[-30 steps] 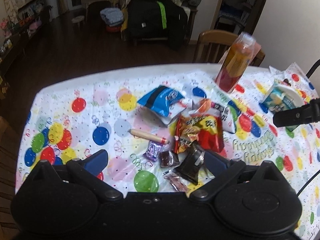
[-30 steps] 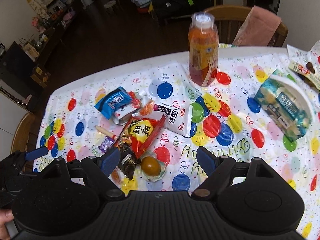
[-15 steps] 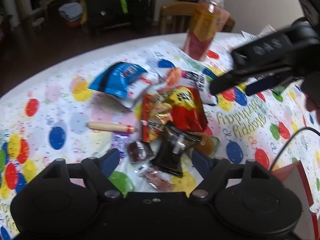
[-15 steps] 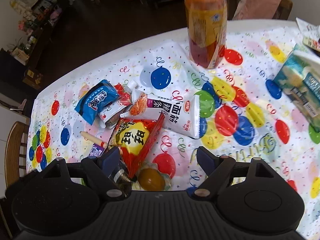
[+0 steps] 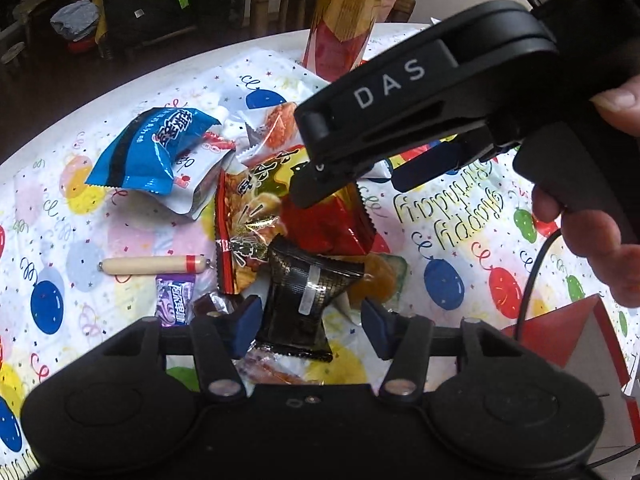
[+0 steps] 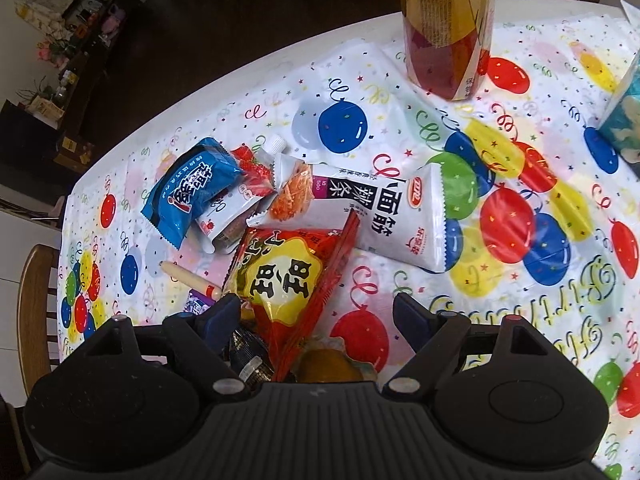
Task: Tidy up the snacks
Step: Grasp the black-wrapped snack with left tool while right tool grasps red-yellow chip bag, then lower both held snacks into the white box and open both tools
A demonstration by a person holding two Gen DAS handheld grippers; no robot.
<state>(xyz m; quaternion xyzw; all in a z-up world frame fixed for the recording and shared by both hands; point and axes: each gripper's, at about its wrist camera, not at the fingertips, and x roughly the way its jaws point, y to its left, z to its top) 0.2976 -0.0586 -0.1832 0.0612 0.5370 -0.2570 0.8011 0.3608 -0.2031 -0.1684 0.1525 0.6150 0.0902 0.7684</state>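
A pile of snacks lies on the balloon-print tablecloth (image 6: pixel 520 184). My left gripper (image 5: pixel 312 326) is open and low, with a black packet (image 5: pixel 308 296) between its blue pads, the left pad close against it. My right gripper (image 6: pixel 318 316) is open over the near end of a red and yellow packet (image 6: pixel 288 280). In the left wrist view, the right gripper (image 5: pixel 360 184) hangs above that red packet (image 5: pixel 328 224), held by a hand (image 5: pixel 592 240). Around them lie a white packet (image 6: pixel 380 216), a blue packet (image 6: pixel 192 188), a sausage stick (image 5: pixel 152 266) and an orange jelly (image 5: pixel 376 280).
A tall bottle of orange drink (image 6: pixel 448 28) stands at the table's far side. A red and white box (image 5: pixel 580 344) sits at the near right. A teal pack (image 6: pixel 624 120) lies at the right edge. Wooden chairs (image 6: pixel 36 308) stand around the table.
Both grippers have come down and forward onto the pile. The left gripper's fingers have narrowed around the black packet. The right gripper has swung in from the right over the red packet.
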